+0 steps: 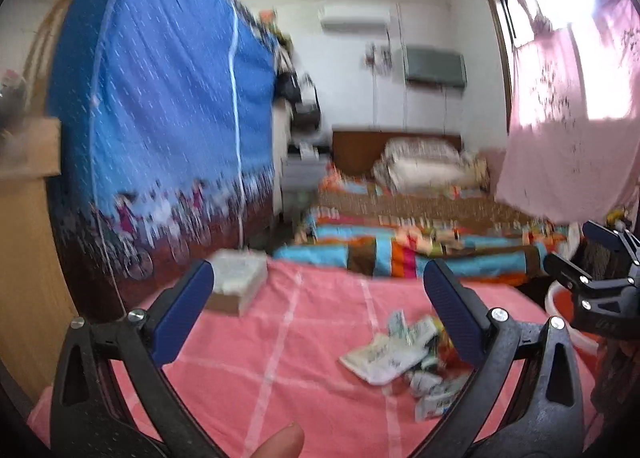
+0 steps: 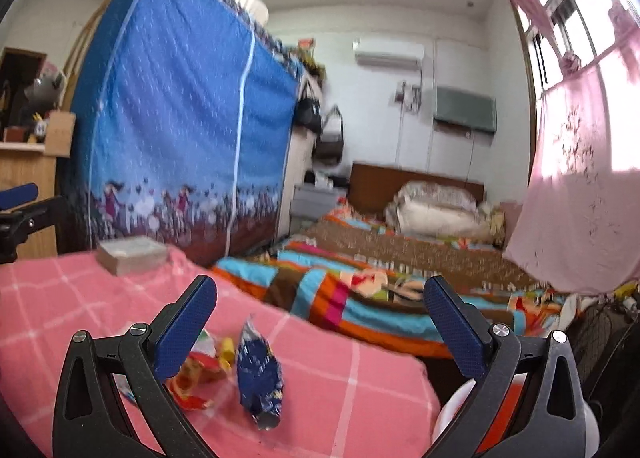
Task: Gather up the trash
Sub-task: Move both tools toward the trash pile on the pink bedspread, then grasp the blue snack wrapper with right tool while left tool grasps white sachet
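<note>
Left wrist view: the left gripper (image 1: 320, 312) hangs with its blue-padded jaws spread wide and nothing between them, above a pink checked bedspread (image 1: 256, 358) that fills the lower middle of the frame. A heap of crumpled wrappers (image 1: 404, 358) lies on the bedspread at lower right, partly behind the right finger. A fingertip (image 1: 280, 443) shows at the bottom edge. A flat box (image 1: 236, 282) sits on the cloth beyond the left finger. At the right edge the right gripper (image 1: 596, 278) is in view over a red basin with a white rim (image 1: 560, 300).

Right wrist view: the right gripper (image 2: 320, 318) is likewise spread and empty. Between its fingers, low in the frame, a dark blue foil wrapper (image 2: 258, 378) lies on the pink bedspread (image 2: 340, 398), with a red and yellow wrapper (image 2: 196, 378) just to its left. The basin (image 2: 452, 414) shows at lower right, past the cloth's edge. Farther back lie a striped quilt (image 2: 320, 290) and, at upper left, a blue fabric wardrobe (image 2: 180, 130)
</note>
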Demonstrator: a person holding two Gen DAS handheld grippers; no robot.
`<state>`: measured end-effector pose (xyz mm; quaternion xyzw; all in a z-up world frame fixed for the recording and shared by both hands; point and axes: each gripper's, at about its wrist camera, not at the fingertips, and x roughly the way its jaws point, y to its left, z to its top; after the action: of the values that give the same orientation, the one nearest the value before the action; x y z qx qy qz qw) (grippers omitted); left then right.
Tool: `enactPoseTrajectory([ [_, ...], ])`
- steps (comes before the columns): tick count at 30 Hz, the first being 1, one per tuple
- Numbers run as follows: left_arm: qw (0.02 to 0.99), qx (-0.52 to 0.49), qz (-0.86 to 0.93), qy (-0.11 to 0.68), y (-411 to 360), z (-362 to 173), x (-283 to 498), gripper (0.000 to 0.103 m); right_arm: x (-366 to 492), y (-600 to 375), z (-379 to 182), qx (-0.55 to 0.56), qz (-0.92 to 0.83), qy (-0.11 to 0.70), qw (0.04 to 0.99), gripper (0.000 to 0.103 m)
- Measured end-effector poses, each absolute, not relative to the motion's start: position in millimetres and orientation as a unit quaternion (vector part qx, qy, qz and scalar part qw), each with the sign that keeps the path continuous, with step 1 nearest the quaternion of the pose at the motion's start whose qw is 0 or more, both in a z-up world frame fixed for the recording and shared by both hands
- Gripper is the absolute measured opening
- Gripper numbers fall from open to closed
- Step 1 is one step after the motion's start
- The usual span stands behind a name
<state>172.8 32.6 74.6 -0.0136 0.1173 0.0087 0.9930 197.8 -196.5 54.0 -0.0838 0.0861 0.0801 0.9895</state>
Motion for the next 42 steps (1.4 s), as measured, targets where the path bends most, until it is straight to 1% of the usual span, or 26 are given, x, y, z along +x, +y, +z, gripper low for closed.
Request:
enactPoseTrajectory([
  [3, 0.983, -0.025, -0.005, 0.183, 35, 59, 193, 0.103, 220, -195, 44, -0.086, 0.08, 0.151, 0.982, 0.103],
  [7, 0.968, -0.037, -0.012, 0.249, 34, 35, 208, 0.103, 234, -193, 33, -0.082, 0.094, 0.208, 0.97, 0.102],
  [8, 0.964, -0.039, -0.015, 0.264, 33, 31, 211, 0.101, 235, -193, 31, -0.082, 0.098, 0.217, 0.968, 0.096],
  [9, 0.96, -0.041, -0.021, 0.277, 32, 28, 213, 0.1, 237, -191, 27, -0.082, 0.104, 0.229, 0.964, 0.093],
  [10, 0.957, -0.042, -0.027, 0.286, 31, 26, 215, 0.099, 239, -190, 24, -0.083, 0.109, 0.237, 0.962, 0.086],
  [12, 0.951, -0.04, -0.04, 0.303, 29, 23, 217, 0.094, 243, -186, 16, -0.085, 0.122, 0.259, 0.955, 0.079],
  [13, 0.947, -0.039, -0.05, 0.315, 26, 21, 220, 0.09, 244, -185, 12, -0.084, 0.13, 0.27, 0.95, 0.076],
  [14, 0.94, -0.038, -0.063, 0.332, 23, 17, 224, 0.084, 247, -184, 10, -0.085, 0.135, 0.276, 0.948, 0.074],
  [15, 0.935, -0.038, -0.072, 0.345, 21, 13, 226, 0.082, 249, -183, 7, -0.085, 0.141, 0.285, 0.944, 0.07],
  [17, 0.925, -0.041, -0.084, 0.369, 19, 7, 235, 0.075, 250, -180, 4, -0.087, 0.147, 0.294, 0.941, 0.068],
  [20, 0.91, -0.065, -0.097, 0.398, 20, -1, 249, 0.074, 254, -176, 0, -0.09, 0.154, 0.306, 0.935, 0.068],
  [24, 0.908, -0.064, -0.091, 0.404, 16, -4, 262, 0.074, 263, -171, -5, -0.09, 0.16, 0.325, 0.928, 0.068],
  [29, 0.907, -0.047, -0.095, 0.408, 13, -2, 274, 0.076, 270, -172, -9, -0.08, 0.166, 0.339, 0.922, 0.066],
  [32, 0.905, -0.048, -0.104, 0.41, 14, -3, 275, 0.074, 270, -169, -12, -0.083, 0.181, 0.346, 0.917, 0.052],
  [33, 0.904, -0.05, -0.11, 0.41, 15, -3, 274, 0.074, 270, -167, -12, -0.086, 0.184, 0.346, 0.916, 0.049],
  [35, 0.903, -0.049, -0.118, 0.411, 14, -3, 274, 0.067, 269, -164, -13, -0.09, 0.191, 0.349, 0.913, 0.04],
  [37, 0.902, -0.042, -0.125, 0.412, 10, -3, 272, 0.065, 268, -162, -14, -0.091, 0.194, 0.351, 0.912, 0.036],
  [42, 0.901, -0.023, -0.122, 0.415, 4, -4, 274, 0.063, 268, -161, -16, -0.086, 0.201, 0.354, 0.91, 0.031],
])
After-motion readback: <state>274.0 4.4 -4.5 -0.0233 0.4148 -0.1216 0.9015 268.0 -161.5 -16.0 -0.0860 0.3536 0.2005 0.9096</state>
